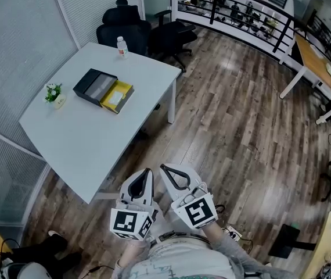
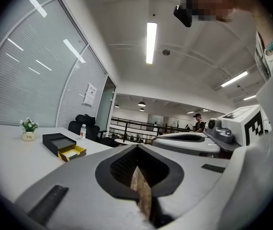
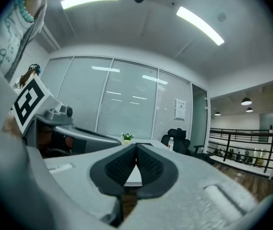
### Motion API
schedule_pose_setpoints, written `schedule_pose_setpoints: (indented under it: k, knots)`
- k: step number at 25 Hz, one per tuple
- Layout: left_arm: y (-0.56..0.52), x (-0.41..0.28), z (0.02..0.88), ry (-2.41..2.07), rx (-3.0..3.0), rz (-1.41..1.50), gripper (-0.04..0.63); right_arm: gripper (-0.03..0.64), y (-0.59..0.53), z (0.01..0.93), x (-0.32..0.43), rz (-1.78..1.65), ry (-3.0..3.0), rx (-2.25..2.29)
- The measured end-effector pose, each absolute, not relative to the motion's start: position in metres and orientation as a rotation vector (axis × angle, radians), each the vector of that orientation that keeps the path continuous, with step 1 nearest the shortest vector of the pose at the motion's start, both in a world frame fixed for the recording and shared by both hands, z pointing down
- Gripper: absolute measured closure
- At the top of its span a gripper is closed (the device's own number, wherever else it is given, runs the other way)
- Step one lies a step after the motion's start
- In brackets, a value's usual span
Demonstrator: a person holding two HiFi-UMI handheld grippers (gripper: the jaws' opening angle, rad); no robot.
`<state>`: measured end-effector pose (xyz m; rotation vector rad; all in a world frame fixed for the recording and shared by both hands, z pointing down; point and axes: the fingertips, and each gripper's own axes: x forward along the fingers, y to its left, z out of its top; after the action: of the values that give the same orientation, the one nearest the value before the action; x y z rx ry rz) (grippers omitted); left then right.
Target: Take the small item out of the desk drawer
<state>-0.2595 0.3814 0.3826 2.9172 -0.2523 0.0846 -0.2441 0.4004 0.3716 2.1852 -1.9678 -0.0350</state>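
Note:
A black desktop drawer box (image 1: 94, 85) lies on the white desk (image 1: 84, 138), its yellow drawer (image 1: 117, 96) pulled out toward the right. Something pale lies in the drawer, too small to make out. The same box (image 2: 60, 145) shows far off in the left gripper view. Both grippers hang over the wooden floor close to my body, well short of the desk's near corner. My left gripper (image 1: 148, 171) (image 2: 137, 146) is shut with nothing in it. Beside it my right gripper (image 1: 163, 167) (image 3: 136, 145) is shut and empty too.
On the desk stand a small potted plant (image 1: 54, 94) and a water bottle (image 1: 122, 46). Black office chairs (image 1: 125, 25) sit behind it. A second desk (image 1: 316, 68) stands at the far right, and a railing (image 1: 235, 7) runs along the back. Someone's legs (image 1: 38, 251) show at the bottom left.

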Motion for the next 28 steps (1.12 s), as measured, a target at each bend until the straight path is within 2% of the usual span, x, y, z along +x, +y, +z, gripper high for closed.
schedule_pose_setpoints:
  k: [7,28]
  knots:
    - [0.360,-0.241,0.386,-0.249,2.926,0.085,0.598,0.615,0.384,0.372,-0.226,-0.028,-1.945,2.200]
    - [0.238,-0.125,0.383,-0.090,2.953,0.086,0.598,0.615,0.258,0.367,-0.118,-0.067,-1.856,2.283]
